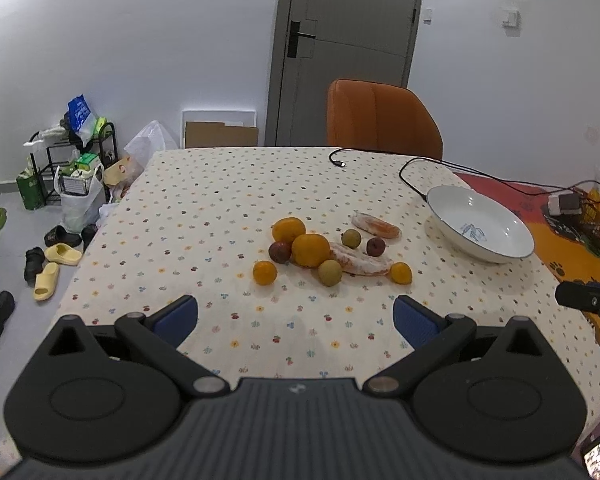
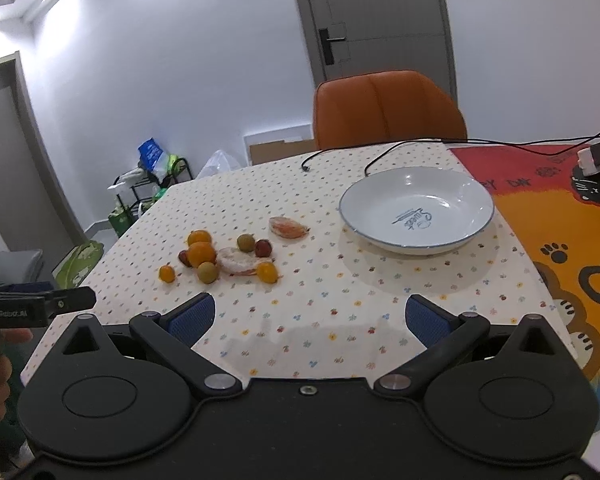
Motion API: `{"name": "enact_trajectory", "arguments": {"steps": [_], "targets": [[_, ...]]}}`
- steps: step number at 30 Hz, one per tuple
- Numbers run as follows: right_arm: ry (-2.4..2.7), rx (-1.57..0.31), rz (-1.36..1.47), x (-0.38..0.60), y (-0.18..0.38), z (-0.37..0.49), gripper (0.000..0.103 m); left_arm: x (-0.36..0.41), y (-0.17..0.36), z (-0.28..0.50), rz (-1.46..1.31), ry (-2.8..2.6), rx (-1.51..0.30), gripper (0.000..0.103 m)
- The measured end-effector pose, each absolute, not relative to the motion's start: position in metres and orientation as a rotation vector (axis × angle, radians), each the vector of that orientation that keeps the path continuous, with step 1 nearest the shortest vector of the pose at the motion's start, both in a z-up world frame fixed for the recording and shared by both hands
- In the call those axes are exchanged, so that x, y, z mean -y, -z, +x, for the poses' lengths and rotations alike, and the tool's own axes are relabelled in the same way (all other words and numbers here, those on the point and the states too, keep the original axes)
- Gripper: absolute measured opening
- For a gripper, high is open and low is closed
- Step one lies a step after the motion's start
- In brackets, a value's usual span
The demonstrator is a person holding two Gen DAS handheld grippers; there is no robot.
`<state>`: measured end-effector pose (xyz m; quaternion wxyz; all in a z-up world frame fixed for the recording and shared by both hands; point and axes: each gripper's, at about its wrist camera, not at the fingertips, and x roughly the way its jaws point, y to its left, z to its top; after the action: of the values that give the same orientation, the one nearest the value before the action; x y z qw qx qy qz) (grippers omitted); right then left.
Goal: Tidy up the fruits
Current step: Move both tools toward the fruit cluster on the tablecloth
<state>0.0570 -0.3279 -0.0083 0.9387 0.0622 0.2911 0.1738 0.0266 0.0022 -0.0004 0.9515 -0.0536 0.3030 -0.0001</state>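
White walls and a grey door back our left wrist view; the flowery tablecloth holds a fruit pile mid-frame: smooth round oranges, dull greenish and dark red ones, two pale frosted peeled pieces. Glossy white bowl sits right, apart. Left gripper gapes wide, holding nothing.

Right wrist view: fruit left of centre, bowl upper right, black cable behind it. Right gripper is spread wide too, holding nothing.

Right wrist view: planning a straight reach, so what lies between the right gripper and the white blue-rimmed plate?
Only bare flower-print tablecloth lies between the open right gripper and the white blue-rimmed plate; the fruit pile sits off left.
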Motion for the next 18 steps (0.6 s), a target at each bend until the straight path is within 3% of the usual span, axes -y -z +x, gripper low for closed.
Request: {"name": "enact_trajectory", "arguments": {"steps": [11,18], "targets": [[-0.408,-0.557,0.162,0.327,0.018,0.076,0.103,-0.007,0.014,0.051,-0.142,-0.023,-0.588,0.102],[-0.460,-0.548,0.167,0.312,0.027,0.090,0.103,-0.012,0.022,0.066,-0.186,-0.028,-0.579,0.097]]}}
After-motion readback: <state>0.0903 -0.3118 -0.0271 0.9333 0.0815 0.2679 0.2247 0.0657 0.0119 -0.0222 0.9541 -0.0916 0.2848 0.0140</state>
